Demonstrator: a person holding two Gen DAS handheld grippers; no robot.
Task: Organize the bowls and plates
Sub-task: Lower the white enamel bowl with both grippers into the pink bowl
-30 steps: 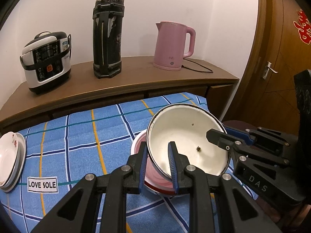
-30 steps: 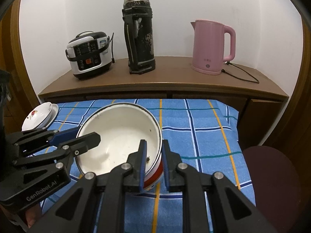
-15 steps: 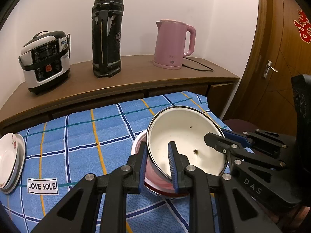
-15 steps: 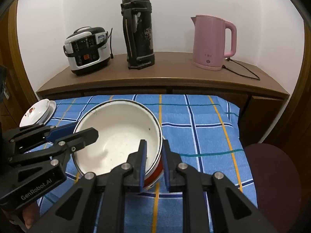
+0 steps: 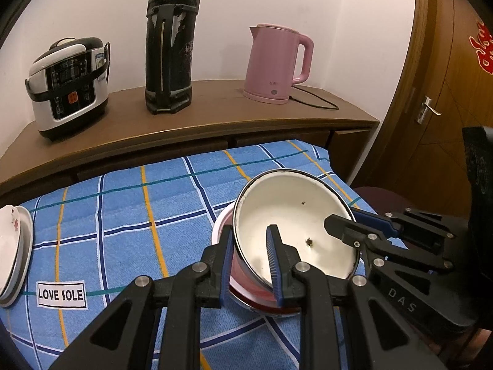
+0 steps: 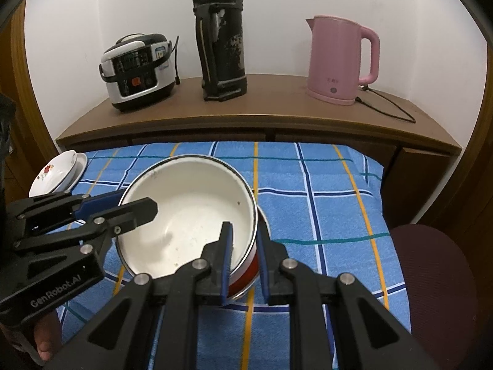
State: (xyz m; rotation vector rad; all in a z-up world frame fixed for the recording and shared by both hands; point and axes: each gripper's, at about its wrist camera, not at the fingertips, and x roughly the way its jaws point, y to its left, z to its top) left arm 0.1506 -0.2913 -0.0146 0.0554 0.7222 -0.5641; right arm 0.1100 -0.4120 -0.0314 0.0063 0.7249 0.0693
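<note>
A large white enamel bowl [image 5: 295, 225] with a red outside [image 6: 191, 215] is held by both grippers over the blue checked cloth. My left gripper [image 5: 251, 246] is shut on its near-left rim. My right gripper [image 6: 243, 240] is shut on its near-right rim. The bowl sits tilted in a pink bowl [image 5: 243, 277] that rests on the cloth. A stack of white flowered plates [image 5: 12, 243] lies at the cloth's left edge and also shows in the right wrist view [image 6: 58, 172].
A wooden shelf [image 6: 277, 117] behind the table carries a rice cooker [image 6: 138, 71], a black thermos [image 6: 222, 37] and a pink kettle [image 6: 339, 58] with a cord. A dark red stool [image 6: 431, 262] stands at the right. A wooden door [image 5: 446, 77] is at the far right.
The white bowl has sunk lower and a little nearer, held in both grippers, settling into the pink bowl. Both grips are unchanged.
</note>
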